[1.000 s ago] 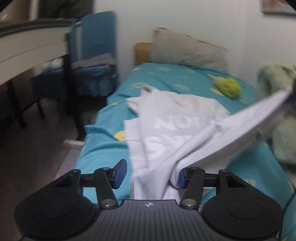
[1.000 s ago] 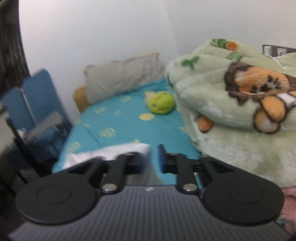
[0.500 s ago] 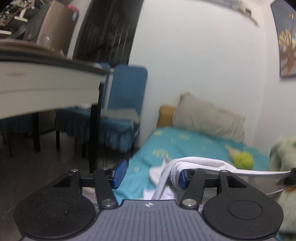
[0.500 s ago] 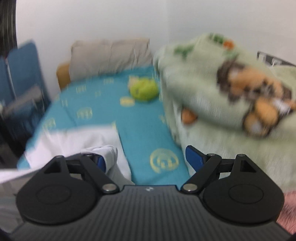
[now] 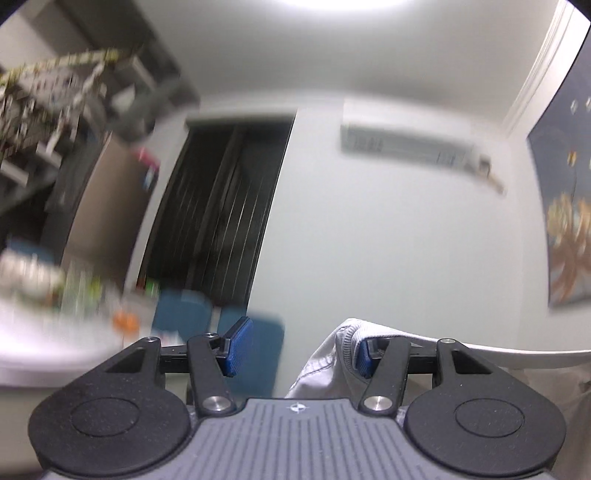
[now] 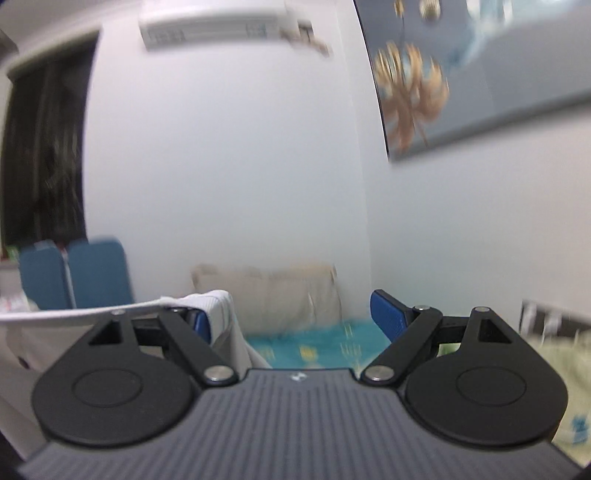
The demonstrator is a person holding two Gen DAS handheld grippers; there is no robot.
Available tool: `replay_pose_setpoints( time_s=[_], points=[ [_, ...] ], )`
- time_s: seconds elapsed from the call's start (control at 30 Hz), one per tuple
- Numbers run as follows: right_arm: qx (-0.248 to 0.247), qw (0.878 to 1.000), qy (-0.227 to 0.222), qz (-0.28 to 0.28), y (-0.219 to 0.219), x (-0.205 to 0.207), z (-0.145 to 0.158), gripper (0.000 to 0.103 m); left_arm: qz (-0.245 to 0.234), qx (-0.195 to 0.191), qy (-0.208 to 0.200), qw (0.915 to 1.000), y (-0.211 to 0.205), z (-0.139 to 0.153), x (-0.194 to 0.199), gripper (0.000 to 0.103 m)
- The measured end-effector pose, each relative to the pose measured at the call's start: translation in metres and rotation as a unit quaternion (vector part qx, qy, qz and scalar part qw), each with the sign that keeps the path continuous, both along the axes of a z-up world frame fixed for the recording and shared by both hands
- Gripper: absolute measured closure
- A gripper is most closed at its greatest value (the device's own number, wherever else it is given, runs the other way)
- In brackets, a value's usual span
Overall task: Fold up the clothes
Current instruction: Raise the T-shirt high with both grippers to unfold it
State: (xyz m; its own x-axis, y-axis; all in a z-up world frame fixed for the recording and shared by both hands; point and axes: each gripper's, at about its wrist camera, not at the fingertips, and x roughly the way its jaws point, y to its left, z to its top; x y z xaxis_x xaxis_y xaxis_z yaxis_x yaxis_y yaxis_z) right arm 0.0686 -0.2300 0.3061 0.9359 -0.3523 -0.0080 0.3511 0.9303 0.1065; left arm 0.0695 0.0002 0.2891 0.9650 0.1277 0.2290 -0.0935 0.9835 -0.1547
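Both grippers are raised high and tilted up toward the wall, w/ a white garment stretched between them. The left gripper has its jaws wide apart; the ribbed hem is only hooked over its right finger, not pinched. The right gripper is wide too, w/ the cloth draped over its left finger. So the garment hangs on one finger of each tool, taut edge in between. The step in hand is probably the lift-and-spread before laying flat. To do it well: keep both tools level and pull apart gently, so the edge stays taut and does not slide off the fingers; a quick shake could drop it, as nothing clamps it. Then lower slowly toward the bed, bottom part first. The bed w/ teal sheet is below and ahead in the right view, w/ a beige pillow at the wall. Also there: blue chairs, an AC unit high on the wall, a painting at right, a dark doorway, and a cluttered table at left, all blurred.
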Motion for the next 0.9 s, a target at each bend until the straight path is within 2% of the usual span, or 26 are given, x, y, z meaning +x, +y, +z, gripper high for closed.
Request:
replay_pose_setpoints(
  time_s=[0.1, 0.2, 0.33, 0.43, 0.57, 0.67, 0.83, 0.9],
  points=[
    [-0.012, 0.999, -0.036, 0.016, 0.012, -0.037, 0.059, 0.018, 0.006, 0.018, -0.044, 0.9989, 0.003, 0.065, -0.033, 0.045],
    [-0.025, 0.997, -0.064, 0.022, 0.023, -0.078, 0.109, 0.018, -0.002, 0.023, -0.065, 0.9976, 0.004, 0.118, -0.077, 0.045],
    [-0.035, 0.995, -0.090, 0.025, 0.029, -0.129, 0.154, 0.018, -0.018, 0.028, -0.058, 0.9977, -0.002, 0.163, -0.128, 0.045],
    [-0.034, 0.995, -0.092, 0.032, 0.030, -0.153, 0.167, 0.018, -0.030, 0.028, -0.045, 0.9981, 0.000, 0.178, -0.154, 0.045],
    [-0.028, 0.997, -0.066, 0.037, 0.026, -0.147, 0.154, 0.018, -0.036, 0.038, 0.004, 0.9986, -0.002, 0.170, -0.145, 0.045],
    [-0.016, 0.998, -0.033, 0.041, 0.021, -0.119, 0.127, 0.018, -0.044, 0.038, 0.037, 0.9976, -0.002, 0.143, -0.106, 0.045],
    [0.017, 0.999, 0.017, 0.048, 0.007, -0.042, 0.068, 0.018, -0.034, 0.036, 0.078, 0.9957, -0.002, 0.080, -0.008, 0.046],
    [0.023, 0.998, 0.031, 0.046, 0.002, -0.004, 0.044, 0.018, -0.028, 0.035, 0.094, 0.9946, 0.002, 0.052, 0.045, 0.046]
  ],
)
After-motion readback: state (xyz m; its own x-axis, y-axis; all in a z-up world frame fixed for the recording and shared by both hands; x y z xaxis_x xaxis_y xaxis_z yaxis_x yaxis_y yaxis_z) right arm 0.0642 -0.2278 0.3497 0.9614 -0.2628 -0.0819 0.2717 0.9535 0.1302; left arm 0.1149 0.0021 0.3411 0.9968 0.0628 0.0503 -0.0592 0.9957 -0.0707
